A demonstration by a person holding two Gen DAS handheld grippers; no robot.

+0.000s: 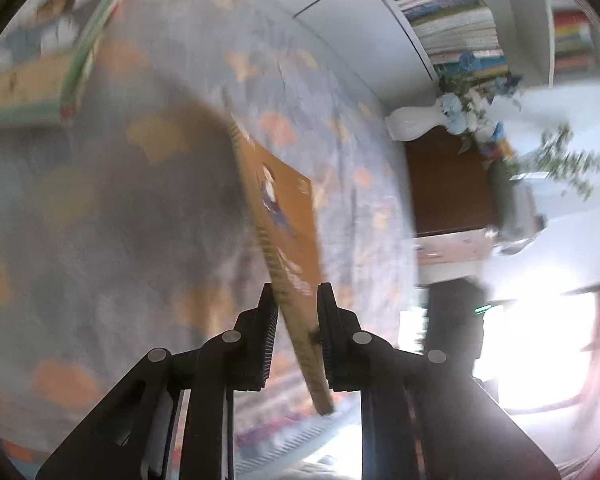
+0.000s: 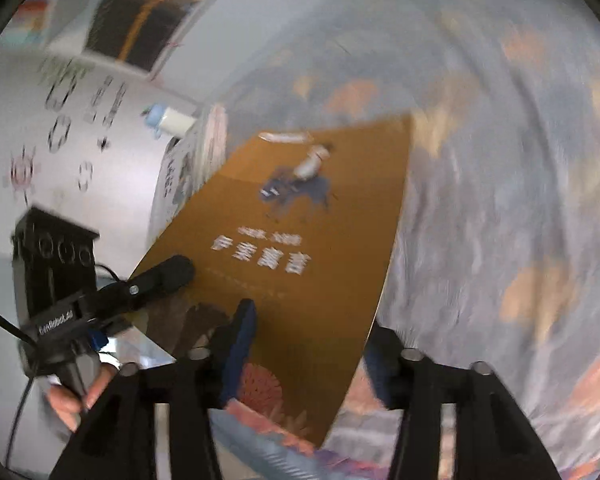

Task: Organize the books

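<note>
The left gripper [image 1: 298, 320] has its jaws drawn narrow and clamped on the lower edge of the orange-brown book [image 1: 288, 232], which stands on edge between the pads and tilts away over the patterned bedspread [image 1: 172, 80]. The same book appears in the right wrist view with its front cover in sight, bearing white lettering and a small figure on a blue animal; the left gripper's black fingers grip it at its left edge. The right gripper [image 2: 312, 352] has its jaws standing well apart; the book's near edge lies between them, the left finger lying over the cover, and whether either pad presses on it cannot be told through the blur. A hand [image 2: 74, 394] holds the left gripper's handle at lower left. A second book [image 1: 40, 76] with a green border lies on the bedspread at upper left. A bookshelf [image 1: 444, 12] packed with books stands behind, beside a white vase [image 1: 410, 124] with blue flowers.
</note>
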